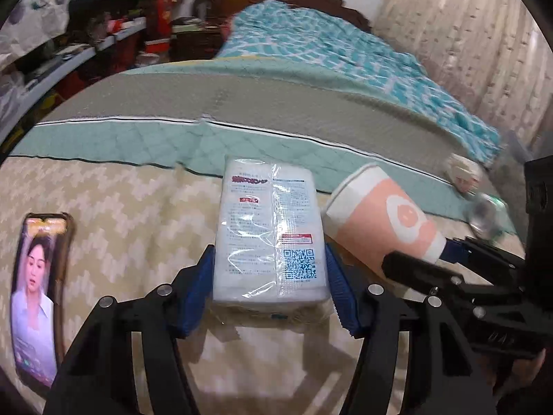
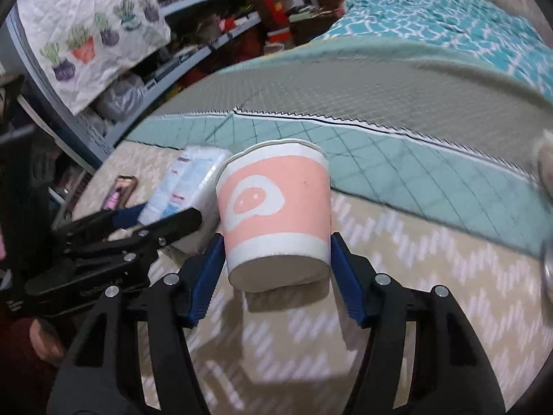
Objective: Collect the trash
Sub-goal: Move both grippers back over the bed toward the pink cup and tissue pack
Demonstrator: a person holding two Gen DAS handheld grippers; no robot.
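Observation:
A white plastic-wrapped pack (image 1: 269,235) with printed text and a QR code sits between the blue pads of my left gripper (image 1: 268,276). The pads press on its two sides, and it hangs just above the beige zigzag sheet (image 1: 121,214), casting a shadow. A pink and white paper cup (image 2: 276,200) is clamped near its base by my right gripper (image 2: 275,259) and is held off the sheet. In the left wrist view the cup (image 1: 376,221) tilts to the left, right beside the pack, with the right gripper (image 1: 420,254) behind it. The right wrist view shows the left gripper (image 2: 166,214) and the pack (image 2: 186,183) at the left.
A phone (image 1: 38,294) with a lit screen lies on the sheet at the left. Beyond are a green quilt (image 1: 242,141) and a teal patterned blanket (image 1: 328,45). A clear crumpled bottle (image 1: 484,214) and a whitish wad (image 1: 463,173) lie at the right. Cluttered shelves (image 1: 86,45) line the left.

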